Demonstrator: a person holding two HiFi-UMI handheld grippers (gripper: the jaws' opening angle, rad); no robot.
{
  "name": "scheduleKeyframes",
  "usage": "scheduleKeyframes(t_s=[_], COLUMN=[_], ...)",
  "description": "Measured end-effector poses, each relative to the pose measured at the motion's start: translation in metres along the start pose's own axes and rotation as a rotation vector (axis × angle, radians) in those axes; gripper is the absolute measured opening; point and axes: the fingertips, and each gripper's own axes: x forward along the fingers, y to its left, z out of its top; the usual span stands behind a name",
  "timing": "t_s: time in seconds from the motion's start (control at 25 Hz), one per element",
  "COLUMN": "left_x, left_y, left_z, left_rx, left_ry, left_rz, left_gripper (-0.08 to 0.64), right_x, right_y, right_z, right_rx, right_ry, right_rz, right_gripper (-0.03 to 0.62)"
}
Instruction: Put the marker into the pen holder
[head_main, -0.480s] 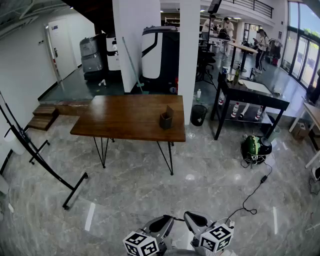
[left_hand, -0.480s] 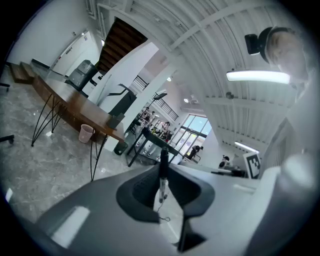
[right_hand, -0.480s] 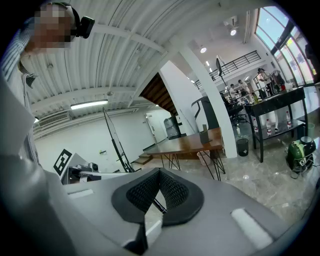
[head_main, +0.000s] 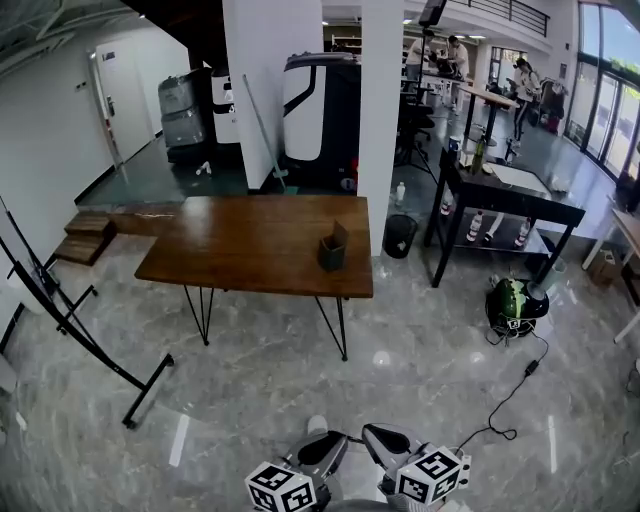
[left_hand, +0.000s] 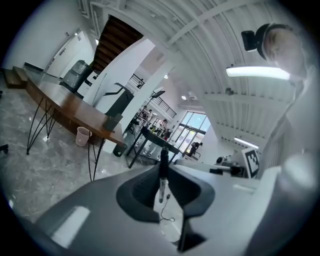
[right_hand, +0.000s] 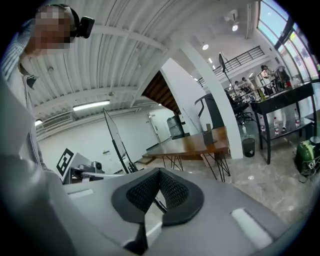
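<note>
A dark square pen holder (head_main: 332, 248) stands near the right end of a brown wooden table (head_main: 240, 240), a few steps ahead of me across the floor. Both grippers show at the bottom edge of the head view, held side by side. My left gripper (head_main: 333, 440) is shut on a slim marker (left_hand: 162, 172) with a dark cap, which stands upright between its pads. In the left gripper view the pen holder (left_hand: 113, 122) is far off on the table (left_hand: 60, 102). My right gripper (right_hand: 160, 171) is shut with nothing in it, and its view shows the pen holder (right_hand: 208, 134) ahead.
A black easel stand (head_main: 90, 340) spreads its legs at the left. At the right are a black work table (head_main: 510, 195) and a green-black device (head_main: 515, 305) on the floor, with a cable (head_main: 510, 395) trailing toward me. A bin (head_main: 399, 232) and a white pillar (head_main: 378, 100) stand behind the table.
The table and the floor device have slid slightly in the head view as the person moves toward them. Both grippers keep the same pose and the marker stays gripped.
</note>
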Motion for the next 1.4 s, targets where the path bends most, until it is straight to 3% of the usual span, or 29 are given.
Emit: scheduleKeyframes(t_s=[0.28, 0.76, 0.96, 1.12, 1.4], left_x=[0.054, 0.143, 0.171, 0.188, 0.215], left_y=[0.053, 0.164, 0.194, 0.207, 0.243], left_z=[0.045, 0.187, 0.202, 0.202, 0.219], left_rx=[0.014, 0.071, 0.036, 0.044, 0.012], left_ry=[0.009, -0.031, -0.003, 0.043, 0.044], left_rz=[-0.014, -0.056, -0.078, -0.087, -0.031], left_gripper=[0.051, 0.051, 0.051, 0.051, 0.051], right_x=[0.062, 0.201, 0.236, 0.246, 0.274], right_y=[-0.052, -0.133, -0.152, -0.17, -0.203], right_z=[0.027, 0.131, 0.142, 0.137, 0.148], right_rx=[0.02, -0.012, -0.01, 0.043, 0.056], right_ry=[0.005, -0.064, -0.064, -0.041, -0.019], right_rz=[-0.021, -0.07, -0.096, -0.119, -0.107], right_gripper=[-0.001, -0.001, -0.001, 0.0, 0.0])
